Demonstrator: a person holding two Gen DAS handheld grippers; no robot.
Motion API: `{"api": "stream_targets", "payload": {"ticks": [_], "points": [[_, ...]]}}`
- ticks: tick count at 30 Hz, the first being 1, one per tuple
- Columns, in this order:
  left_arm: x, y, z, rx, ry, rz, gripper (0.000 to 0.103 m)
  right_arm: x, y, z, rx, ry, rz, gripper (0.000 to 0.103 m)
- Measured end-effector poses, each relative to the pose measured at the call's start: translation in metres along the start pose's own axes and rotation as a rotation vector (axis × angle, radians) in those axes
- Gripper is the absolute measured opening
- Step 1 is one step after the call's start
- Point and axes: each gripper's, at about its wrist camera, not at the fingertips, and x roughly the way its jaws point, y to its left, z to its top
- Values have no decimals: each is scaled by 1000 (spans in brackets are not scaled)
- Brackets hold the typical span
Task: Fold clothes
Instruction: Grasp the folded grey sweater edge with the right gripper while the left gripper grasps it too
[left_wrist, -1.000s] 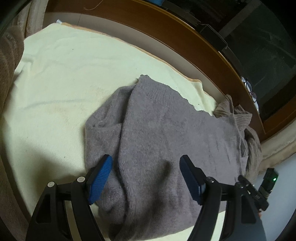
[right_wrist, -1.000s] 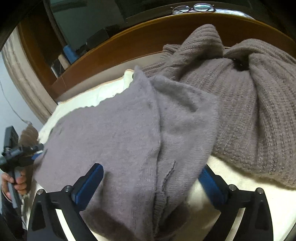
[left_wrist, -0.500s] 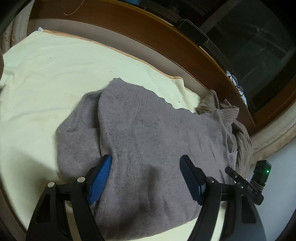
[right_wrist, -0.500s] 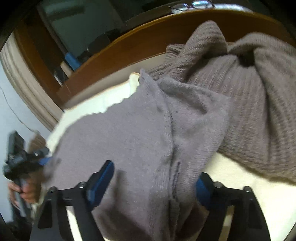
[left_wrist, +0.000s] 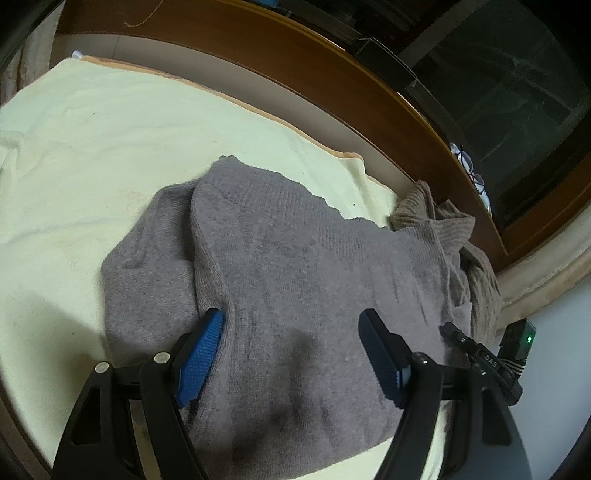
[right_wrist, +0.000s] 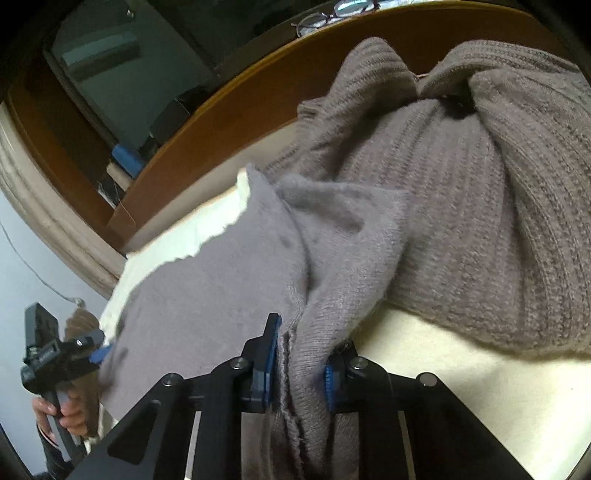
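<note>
A grey-mauve knit sweater (left_wrist: 288, 280) lies partly folded on a pale yellow blanket (left_wrist: 92, 147). My left gripper (left_wrist: 291, 350) is open, its blue pads spread over the sweater's near edge. My right gripper (right_wrist: 301, 362) is shut on a bunched fold of the same sweater (right_wrist: 221, 291) at its other end. The left gripper also shows in the right wrist view (right_wrist: 99, 352), held by a hand. The right gripper's body shows at the right of the left wrist view (left_wrist: 480, 358).
A brown ribbed sweater (right_wrist: 480, 206) lies heaped beside the grey one, also in the left wrist view (left_wrist: 461, 236). A curved wooden headboard (left_wrist: 295, 74) runs behind the bed. Eyeglasses (right_wrist: 332, 14) rest on its ledge.
My right gripper has closed from wide open onto the sweater's fold. My left gripper has stayed open and shifted along the near edge of the sweater.
</note>
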Motion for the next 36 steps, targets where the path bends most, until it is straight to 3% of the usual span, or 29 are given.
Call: {"api": "stream_targets", "payload": {"ticks": [6,9,12,14,17,22,26,36], "points": [[1,-8,5,-37,12,-63,79,4,13,3,-7,7,-48,19],[5,-34,5,29,37,-117,79,6,12,0,7,8,-69,18],[12,-50,3,67,57,-143,79,-2,10,0,41,-5,-38,17],[23,-53,4,36,94,-161,79,-8,8,0,62,-13,-17,17],[46,-60,10,-13,179,-194,79,-12,28,3,-11,-14,-14,17],[85,-110,13,24,353,-268,80,-17,49,-5,-107,-12,-29,17],[119,-160,8,107,443,-244,81,-16,51,-14,-149,-9,-31,17],[178,-230,22,166,516,-194,81,-20,78,-31,-428,-51,-154,18]]}}
